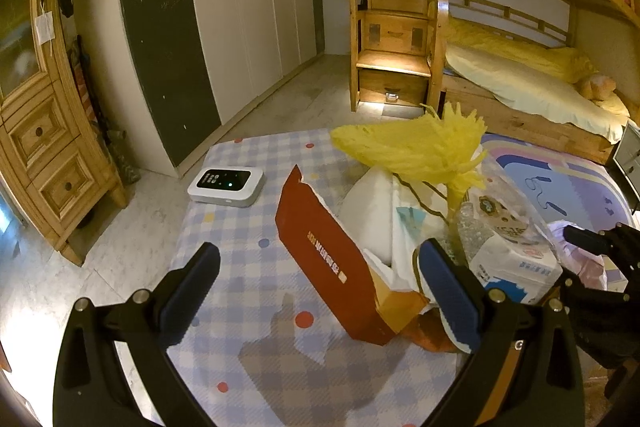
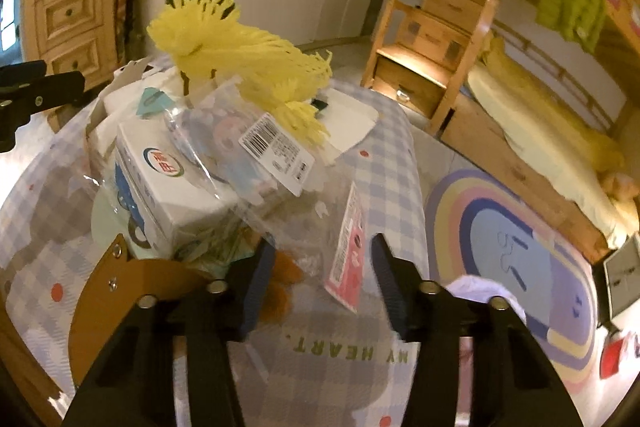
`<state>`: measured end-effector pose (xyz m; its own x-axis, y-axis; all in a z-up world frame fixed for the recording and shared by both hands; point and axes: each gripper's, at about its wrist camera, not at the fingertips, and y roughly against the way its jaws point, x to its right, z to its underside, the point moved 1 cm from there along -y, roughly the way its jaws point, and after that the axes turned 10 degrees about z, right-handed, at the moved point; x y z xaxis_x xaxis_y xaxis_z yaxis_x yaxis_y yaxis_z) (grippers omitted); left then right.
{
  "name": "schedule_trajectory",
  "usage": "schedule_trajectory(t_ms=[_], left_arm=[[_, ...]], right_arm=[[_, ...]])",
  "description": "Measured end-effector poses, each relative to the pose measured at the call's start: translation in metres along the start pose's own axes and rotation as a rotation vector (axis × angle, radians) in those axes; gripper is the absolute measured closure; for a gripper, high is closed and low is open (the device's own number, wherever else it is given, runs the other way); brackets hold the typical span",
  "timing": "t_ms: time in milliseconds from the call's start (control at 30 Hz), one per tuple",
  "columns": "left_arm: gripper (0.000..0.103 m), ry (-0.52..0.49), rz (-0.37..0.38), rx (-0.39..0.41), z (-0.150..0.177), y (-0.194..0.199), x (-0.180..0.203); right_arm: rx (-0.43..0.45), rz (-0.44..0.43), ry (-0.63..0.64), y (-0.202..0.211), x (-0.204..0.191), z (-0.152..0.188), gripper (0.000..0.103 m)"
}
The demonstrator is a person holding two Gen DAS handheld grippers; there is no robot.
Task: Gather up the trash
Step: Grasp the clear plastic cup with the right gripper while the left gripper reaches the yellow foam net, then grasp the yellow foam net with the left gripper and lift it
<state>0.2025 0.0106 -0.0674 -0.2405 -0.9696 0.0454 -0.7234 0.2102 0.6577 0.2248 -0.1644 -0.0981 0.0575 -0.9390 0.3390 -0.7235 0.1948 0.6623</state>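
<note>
— Our right gripper (image 2: 322, 279) is half open; a pink-labelled clear wrapper (image 2: 346, 247) hangs between its fingers, no squeeze visible. Our left gripper (image 1: 316, 291) gapes wide around the red carton (image 1: 332, 259).

— So we're mid-gathering. The trash heap (image 2: 224, 155) at twelve o'clock looks crinkly, topped with yellow netting (image 2: 240, 67). Next: pinch firmly.

L gripper (image 1: 320, 291) jaws wide; R gripper (image 2: 324, 279) half-spread.

Left gripper (image 1: 320, 291) black-framed, blue ridged pads (image 1: 188, 303), silver pivot screws, right gripper (image 2: 322, 287) likewise black with dark blue pads
</note>
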Motion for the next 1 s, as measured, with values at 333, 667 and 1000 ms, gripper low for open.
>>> schedule_trajectory(t_ms=[333, 667, 1000], left_arm=[[0.007, -0.002, 0.01, 0.005, 0.008, 0.005, -0.002], [0.019, -0.054, 0.102, 0.065, -0.021, 0.007, 0.031], [0.018, -0.134, 0.101, 0.01, -0.066, -0.054, 0.069]], right_arm=[[0.058, -0.031, -0.128, 0.014, 0.024, -0.005, 0.102], [0.134, 0.024, -0.358, 0.024, 0.066, -0.026, 0.103], [0.087, 0.042, -0.444, -0.006, 0.085, -0.034, 0.103]])
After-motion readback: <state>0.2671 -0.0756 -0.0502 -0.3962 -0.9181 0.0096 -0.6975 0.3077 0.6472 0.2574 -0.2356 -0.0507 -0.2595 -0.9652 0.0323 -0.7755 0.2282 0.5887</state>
